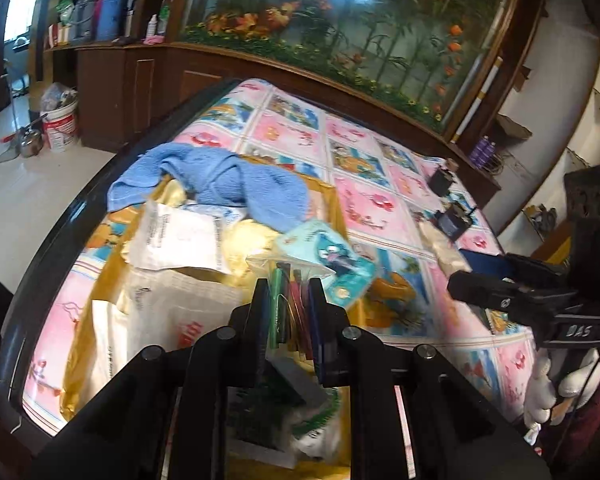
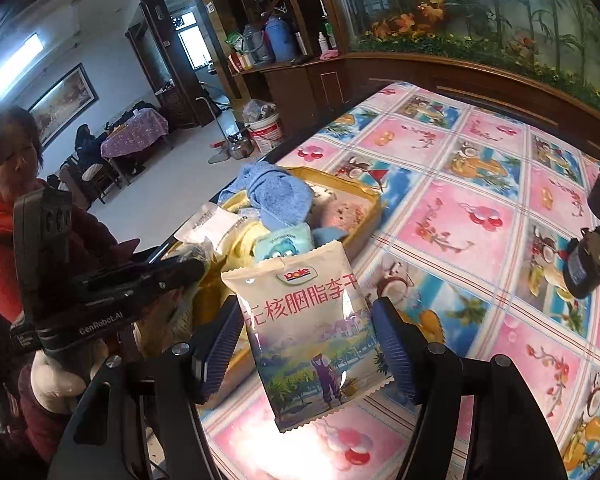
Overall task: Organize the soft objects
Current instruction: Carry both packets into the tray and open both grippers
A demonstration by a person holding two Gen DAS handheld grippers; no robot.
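- One gold tray (image 2: 374,200) is seen at the left of a table (image 2: 460,216) covered in a pink and blue cartoon cloth.
- One blue towel (image 1: 220,178), one white paper packet (image 1: 180,236) and one teal pouch (image 1: 332,258) are piled in the tray.
- The left gripper (image 1: 290,284) is clenched on one clear bag of coloured sticks (image 1: 288,292) above the tray.
- The right gripper (image 2: 306,320) is clamped on one snack bag (image 2: 308,332), held upright just beside the tray.
- Two small dark motors (image 2: 588,268) are seen at the far right.
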